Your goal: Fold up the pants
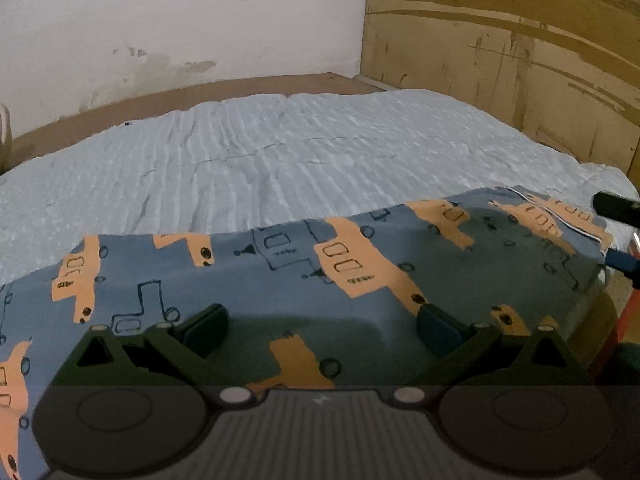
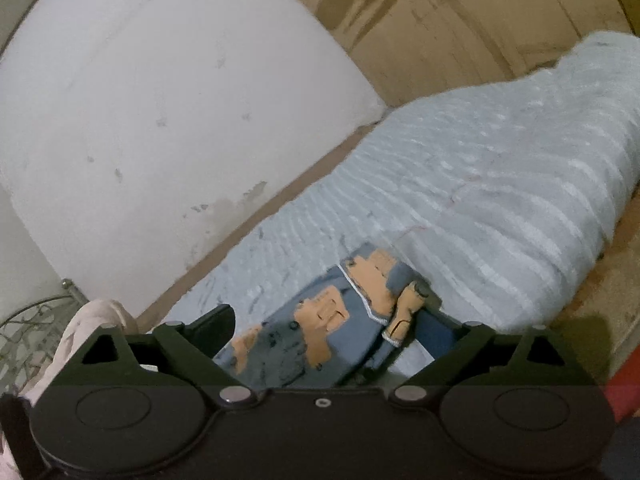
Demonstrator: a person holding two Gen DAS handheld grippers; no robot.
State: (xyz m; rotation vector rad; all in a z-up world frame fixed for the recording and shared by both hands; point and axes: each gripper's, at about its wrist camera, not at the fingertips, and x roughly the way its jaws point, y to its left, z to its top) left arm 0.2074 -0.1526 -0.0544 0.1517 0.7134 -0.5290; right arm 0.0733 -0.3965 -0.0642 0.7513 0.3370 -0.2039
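Hovering low over the pants (image 1: pixel 280 280), the left gripper (image 1: pixel 320 330) has its jaws spread wide, holding nothing. Soft blue cloth printed with orange trucks runs lengthwise from nine to three o'clock just ahead of it. The right gripper (image 2: pixel 324 328), also spread, has the hem end of the pants (image 2: pixel 332 320) between its fingers, one fingertip (image 2: pixel 430 306) touching the edge. Beyond, at twelve o'clock, lie a ribbed pale-blue bedspread (image 1: pixel 280 152), a white wall (image 1: pixel 180 20) and a wooden headboard (image 1: pixel 520 40).

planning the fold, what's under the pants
The pants lie on a pale blue ribbed bedspread, which shows beyond and beside them. What lies directly beneath the fabric is covered. Both grippers, left and right, are open over the cloth.
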